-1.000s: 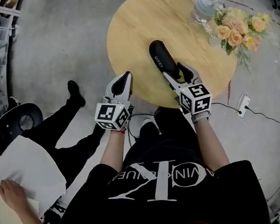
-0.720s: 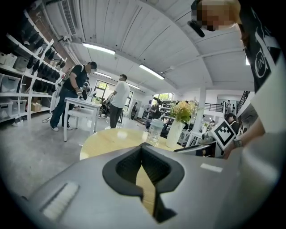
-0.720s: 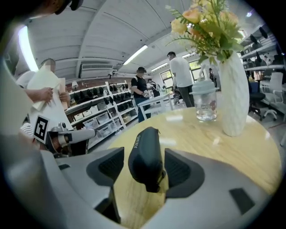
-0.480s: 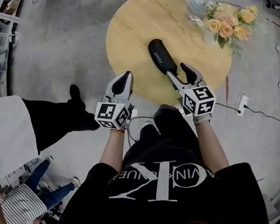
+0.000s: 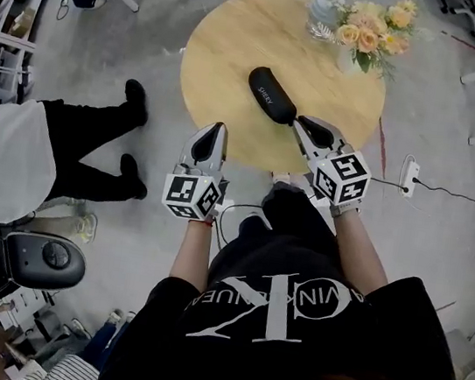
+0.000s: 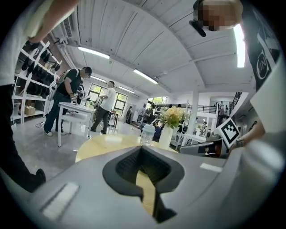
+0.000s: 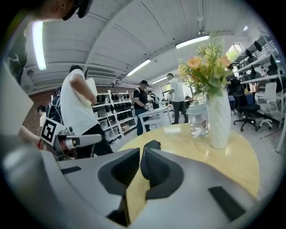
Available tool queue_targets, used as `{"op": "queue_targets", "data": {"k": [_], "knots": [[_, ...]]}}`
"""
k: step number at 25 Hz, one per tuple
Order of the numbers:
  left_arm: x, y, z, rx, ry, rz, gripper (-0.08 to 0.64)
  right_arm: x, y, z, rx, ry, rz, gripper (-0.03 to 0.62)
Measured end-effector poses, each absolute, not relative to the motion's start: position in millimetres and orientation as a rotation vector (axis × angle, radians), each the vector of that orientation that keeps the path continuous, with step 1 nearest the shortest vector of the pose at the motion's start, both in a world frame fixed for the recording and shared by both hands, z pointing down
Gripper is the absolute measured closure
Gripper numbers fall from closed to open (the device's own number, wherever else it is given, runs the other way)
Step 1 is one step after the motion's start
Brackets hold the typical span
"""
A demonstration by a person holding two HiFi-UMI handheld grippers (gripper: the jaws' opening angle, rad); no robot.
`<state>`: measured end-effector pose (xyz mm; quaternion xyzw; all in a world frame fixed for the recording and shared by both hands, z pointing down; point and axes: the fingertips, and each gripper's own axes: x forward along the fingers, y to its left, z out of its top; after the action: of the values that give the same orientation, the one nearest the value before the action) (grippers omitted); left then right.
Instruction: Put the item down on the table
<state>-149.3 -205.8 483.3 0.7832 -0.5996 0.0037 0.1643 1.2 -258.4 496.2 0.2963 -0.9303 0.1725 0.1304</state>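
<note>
A black glasses case (image 5: pixel 272 95) lies free on the round wooden table (image 5: pixel 233 42), near its middle. My right gripper (image 5: pixel 306 129) sits just behind the case's near end, apart from it; its jaws are closing, almost together, with nothing between them. In the right gripper view the case (image 7: pixel 152 145) shows beyond the gripper (image 7: pixel 140 154). My left gripper (image 5: pixel 208 141) hovers shut and empty at the table's near edge, left of the case. In the left gripper view the gripper (image 6: pixel 140 148) has its tips together over the tabletop.
A white vase of flowers (image 5: pixel 366 38) and a clear lidded jar (image 5: pixel 324 10) stand at the table's far right; in the right gripper view the vase (image 7: pixel 220 120) and jar (image 7: pixel 198 120) stand beyond the case. A power strip (image 5: pixel 412 175) lies on the floor. A person's legs (image 5: pixel 96 132) are at left.
My right gripper has drawn back off the case toward the table's near edge and its jaws have come together. The case stays on the table. The left gripper has held still.
</note>
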Motion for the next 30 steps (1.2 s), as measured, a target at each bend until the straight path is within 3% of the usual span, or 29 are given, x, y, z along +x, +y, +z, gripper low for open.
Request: {"op": "queue_targets", "data": {"k": [30], "knots": [[-172.0,-165.6,394.8,2.374,-1.811,-0.129,0.548,23.8,-209.0,396.0,1.053,-2.854,0.223,0.566]]}}
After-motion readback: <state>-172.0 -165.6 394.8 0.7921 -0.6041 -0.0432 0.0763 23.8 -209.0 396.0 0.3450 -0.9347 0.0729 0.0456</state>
